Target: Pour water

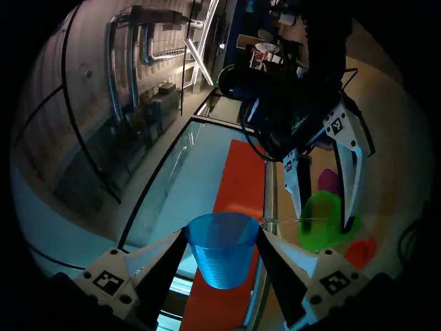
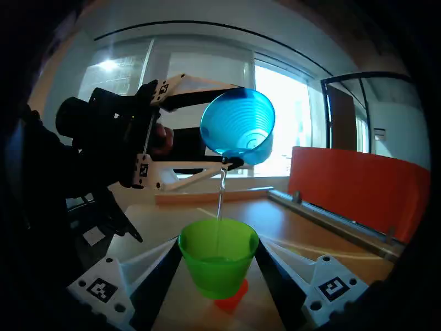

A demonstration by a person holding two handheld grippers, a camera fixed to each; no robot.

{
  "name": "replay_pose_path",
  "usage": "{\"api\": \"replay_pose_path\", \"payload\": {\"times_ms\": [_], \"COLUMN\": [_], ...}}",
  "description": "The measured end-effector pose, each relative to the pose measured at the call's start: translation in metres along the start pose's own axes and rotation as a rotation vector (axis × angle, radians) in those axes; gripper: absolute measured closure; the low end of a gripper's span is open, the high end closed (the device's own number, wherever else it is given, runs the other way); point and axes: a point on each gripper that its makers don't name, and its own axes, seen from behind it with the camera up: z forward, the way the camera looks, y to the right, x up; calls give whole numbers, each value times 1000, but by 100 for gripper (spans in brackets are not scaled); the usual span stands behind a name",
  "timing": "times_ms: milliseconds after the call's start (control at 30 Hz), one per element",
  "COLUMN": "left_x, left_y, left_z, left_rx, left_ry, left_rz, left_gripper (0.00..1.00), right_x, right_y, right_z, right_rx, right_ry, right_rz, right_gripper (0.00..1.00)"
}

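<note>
Over the wooden desk [image 2: 308, 220] I am clamping my left hand-held gripper [image 1: 220, 233] on the tilted blue cup [image 1: 222, 248] and my right hand-held gripper [image 2: 219, 243] on the upright green cup [image 2: 218, 262] beneath it. A thin water stream [image 2: 220, 198] is falling into the green cup.

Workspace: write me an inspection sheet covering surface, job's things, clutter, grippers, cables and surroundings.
Surface: wooden table, light brown.
Job's things: blue cup tilted, thin stream of water falling into the green cup, which holds a little water.
Clutter: red cup below the green cup; pink cup nearby.
Grippers: left gripper shut on the blue cup; right gripper shut on the green cup.
Cables: black cable by the right gripper's body.
Surroundings: bright windows; orange panel along the table.
</note>
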Motion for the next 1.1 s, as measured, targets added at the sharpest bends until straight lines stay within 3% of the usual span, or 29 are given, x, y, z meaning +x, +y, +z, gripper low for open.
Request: {"api": "replay_pose_path", "payload": {"times_ms": [1100], "left_x": [7], "left_y": [0], "left_z": [1], "left_rx": [0], "left_ry": [12], "left_rz": [70], "left_gripper": [13], "right_x": [1], "right_y": [-1], "right_z": [-2], "right_rx": [1], "right_ry": [1], "right_rz": [-6], "right_gripper": [9]}}
